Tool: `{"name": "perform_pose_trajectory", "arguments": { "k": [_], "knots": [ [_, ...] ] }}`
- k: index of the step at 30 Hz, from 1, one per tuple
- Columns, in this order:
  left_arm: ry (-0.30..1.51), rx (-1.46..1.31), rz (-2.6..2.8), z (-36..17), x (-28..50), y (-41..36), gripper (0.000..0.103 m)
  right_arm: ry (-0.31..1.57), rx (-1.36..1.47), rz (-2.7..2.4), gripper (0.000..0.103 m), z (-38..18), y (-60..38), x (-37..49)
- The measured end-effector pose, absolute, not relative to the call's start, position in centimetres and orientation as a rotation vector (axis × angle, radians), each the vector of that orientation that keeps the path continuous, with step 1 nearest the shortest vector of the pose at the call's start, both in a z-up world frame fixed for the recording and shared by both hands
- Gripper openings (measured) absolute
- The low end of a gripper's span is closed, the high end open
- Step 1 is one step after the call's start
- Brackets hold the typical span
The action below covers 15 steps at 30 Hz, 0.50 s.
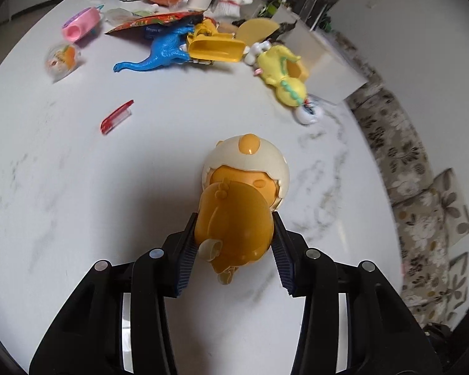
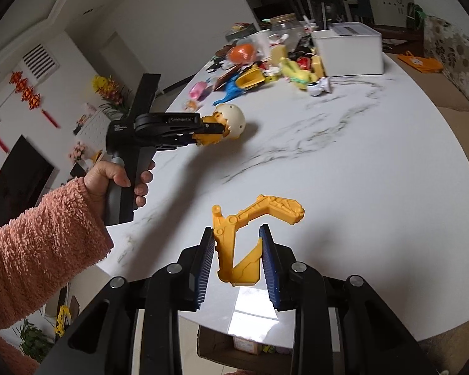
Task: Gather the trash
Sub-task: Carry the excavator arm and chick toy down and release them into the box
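Egg-helmet toy (image 1: pixel 234 215): clamped in left hand-held gripper (image 1: pixel 234 243), above worktop (image 1: pixel 78 187).
Excavator arm (image 2: pixel 240 243): pinched in right hand-held gripper (image 2: pixel 236 250).
Toy pile (image 1: pixel 203 43): 12 o'clock.

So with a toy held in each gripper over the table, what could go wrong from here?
The left gripper pinches only the rounded orange body of the egg-helmet figure, so the figure could slip out. The right gripper holds the yellow excavator arm by its bucket end; the long boom could swing or snag.
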<state>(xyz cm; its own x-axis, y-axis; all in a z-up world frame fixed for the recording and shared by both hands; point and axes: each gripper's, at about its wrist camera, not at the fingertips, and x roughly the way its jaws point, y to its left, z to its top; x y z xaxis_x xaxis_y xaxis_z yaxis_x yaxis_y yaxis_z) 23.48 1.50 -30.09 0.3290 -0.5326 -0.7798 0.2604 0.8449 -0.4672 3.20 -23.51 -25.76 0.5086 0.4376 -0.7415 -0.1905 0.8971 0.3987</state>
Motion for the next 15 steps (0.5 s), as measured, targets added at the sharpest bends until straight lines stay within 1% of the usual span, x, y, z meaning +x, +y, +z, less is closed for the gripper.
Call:
{"name": "perform_pose_trajectory", "arguments": {
  "k": [4, 6, 11, 15],
  "knots": [
    [1.092, -0.343, -0.572, -28.5, 21.2, 2.3, 0.043, 0.962, 0.276, 0.382, 0.031, -24.9, -22.5, 2.3],
    [1.067, -0.342, -0.605, -26.8, 18.8, 3.2, 0.043, 0.953, 0.265, 0.387, 0.031, -24.1, -22.0, 1.5],
    [1.061, -0.285, -0.722, -23.7, 9.6, 4.8, 0.043, 0.972, 0.197, 0.421, 0.031, -22.7, -20.2, -1.2],
    [1.128, -0.274, -0.789, -23.7, 1.5, 6.5, 0.043, 1.042, 0.155, 0.452, 0.031, -23.1, -18.7, -4.3]
  ]
}}
